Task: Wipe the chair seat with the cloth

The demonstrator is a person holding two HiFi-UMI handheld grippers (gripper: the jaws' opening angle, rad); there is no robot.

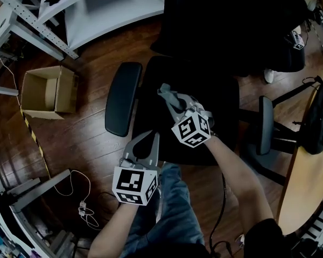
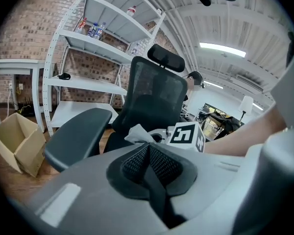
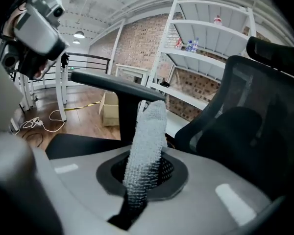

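A black office chair stands below me, its seat (image 1: pixel 204 98) between two armrests. My right gripper (image 1: pixel 171 102) is over the middle of the seat, shut on a pale grey cloth (image 1: pixel 167 93) that sticks out past its jaws. In the right gripper view the cloth (image 3: pixel 147 146) stands up from the closed jaws of the right gripper (image 3: pixel 138 176), with the left armrest (image 3: pixel 118 86) behind it. My left gripper (image 1: pixel 145 140) hangs at the seat's near-left edge, shut with nothing in it. The left gripper view shows the left gripper (image 2: pixel 148 151) with its pads pressed together, and the cloth (image 2: pixel 138 132) ahead.
An open cardboard box (image 1: pixel 46 92) lies on the wooden floor at left. White shelving (image 1: pixel 97 9) stands behind it. Cables (image 1: pixel 82 204) trail near my left. A wooden table (image 1: pixel 307 187) and a black bag (image 1: pixel 318 123) are at right. The chair's backrest (image 2: pixel 154 94) rises ahead.
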